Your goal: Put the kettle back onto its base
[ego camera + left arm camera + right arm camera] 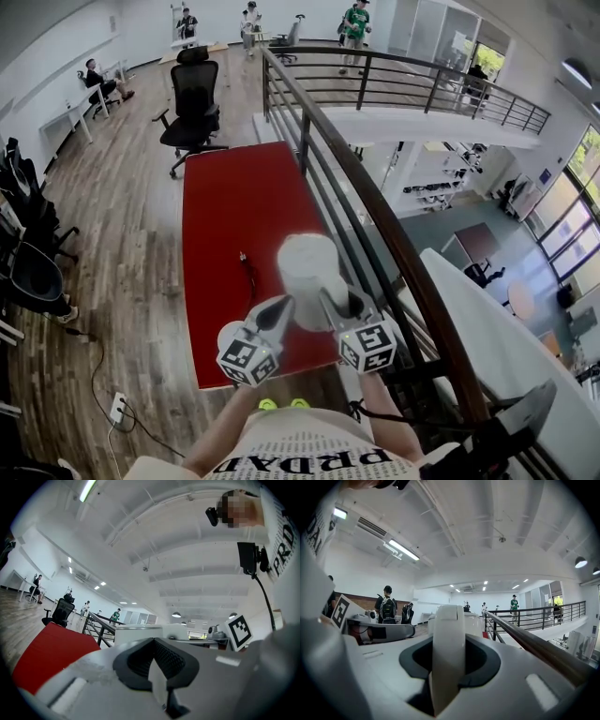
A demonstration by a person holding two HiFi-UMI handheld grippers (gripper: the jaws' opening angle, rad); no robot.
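Note:
I hold a white kettle point(307, 279) in the air above the near end of the red table point(230, 202). My right gripper point(339, 305) is shut on the kettle's handle point(447, 653), which stands upright between its black pads, with the kettle body point(459, 619) just beyond. My left gripper point(278, 314) sits against the kettle's lower left side. A thin white piece point(158, 684) shows pinched between its pads, and the kettle point(140, 632) rises right behind them. No base is in view; the kettle hides the table under it.
A thin dark cord point(247, 269) lies on the table left of the kettle. A dark metal railing point(375, 216) runs along the table's right edge, with a drop to a lower floor beyond. A black office chair point(194, 98) stands at the table's far end.

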